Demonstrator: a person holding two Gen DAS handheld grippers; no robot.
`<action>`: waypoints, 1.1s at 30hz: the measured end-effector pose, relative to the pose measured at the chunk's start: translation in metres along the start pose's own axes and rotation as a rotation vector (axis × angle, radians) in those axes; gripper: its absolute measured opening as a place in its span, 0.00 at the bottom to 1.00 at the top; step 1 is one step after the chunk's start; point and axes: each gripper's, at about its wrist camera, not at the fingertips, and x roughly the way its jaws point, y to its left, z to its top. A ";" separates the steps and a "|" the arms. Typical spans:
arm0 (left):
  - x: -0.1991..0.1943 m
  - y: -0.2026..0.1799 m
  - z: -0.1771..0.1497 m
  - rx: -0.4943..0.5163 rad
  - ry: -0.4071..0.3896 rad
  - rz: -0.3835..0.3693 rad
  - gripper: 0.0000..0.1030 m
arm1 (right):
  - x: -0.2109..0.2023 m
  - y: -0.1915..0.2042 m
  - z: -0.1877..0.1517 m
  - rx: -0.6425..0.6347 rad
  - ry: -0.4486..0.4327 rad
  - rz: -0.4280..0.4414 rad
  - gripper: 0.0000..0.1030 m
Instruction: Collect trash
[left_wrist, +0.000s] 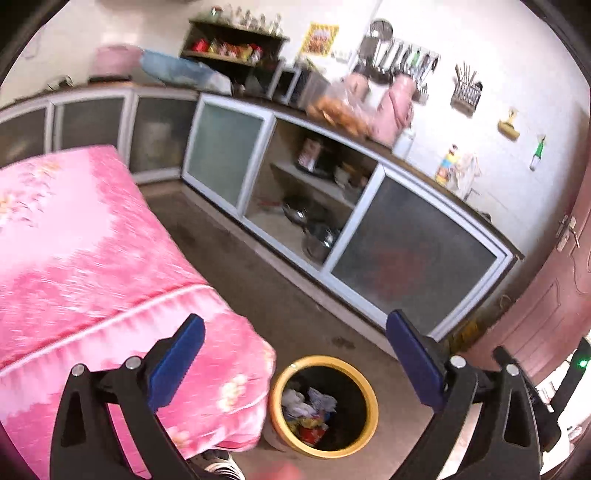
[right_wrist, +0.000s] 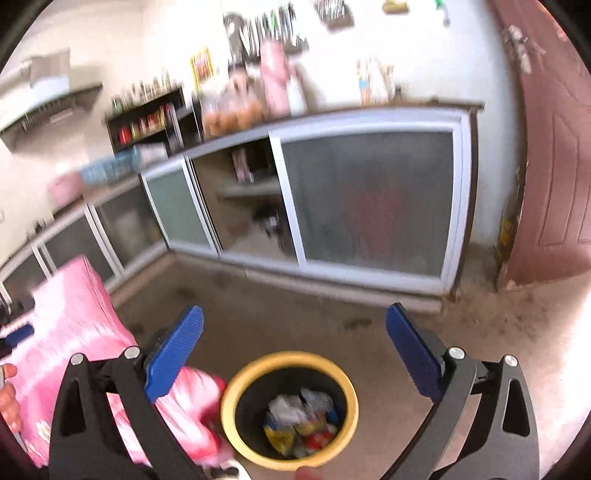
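A round bin with a yellow rim (left_wrist: 364, 384) stands on the floor beside the corner of a table. It holds crumpled wrappers and paper (left_wrist: 308, 410). It also shows in the right wrist view (right_wrist: 345, 387) with the same trash (right_wrist: 301, 421) inside. My left gripper (left_wrist: 295, 325) is open and empty, held above the bin. My right gripper (right_wrist: 295, 321) is open and empty, also above the bin. The left gripper's blue pad shows at the far left of the right wrist view (right_wrist: 20, 334).
A table under a pink floral cloth (left_wrist: 81, 243) stands to the left of the bin. A low cabinet with sliding glass doors (left_wrist: 413, 251) runs along the wall, one bay open with pots inside. A red-brown door (right_wrist: 554, 147) is at the right.
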 end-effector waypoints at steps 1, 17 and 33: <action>-0.013 0.004 -0.001 0.007 -0.028 0.009 0.92 | -0.006 0.005 0.003 0.005 -0.012 0.006 0.92; -0.189 0.026 -0.021 0.137 -0.397 0.268 0.92 | -0.162 0.124 0.004 -0.099 -0.476 -0.102 0.92; -0.222 0.020 -0.091 0.105 -0.392 0.363 0.92 | -0.202 0.137 -0.071 -0.131 -0.427 -0.164 0.92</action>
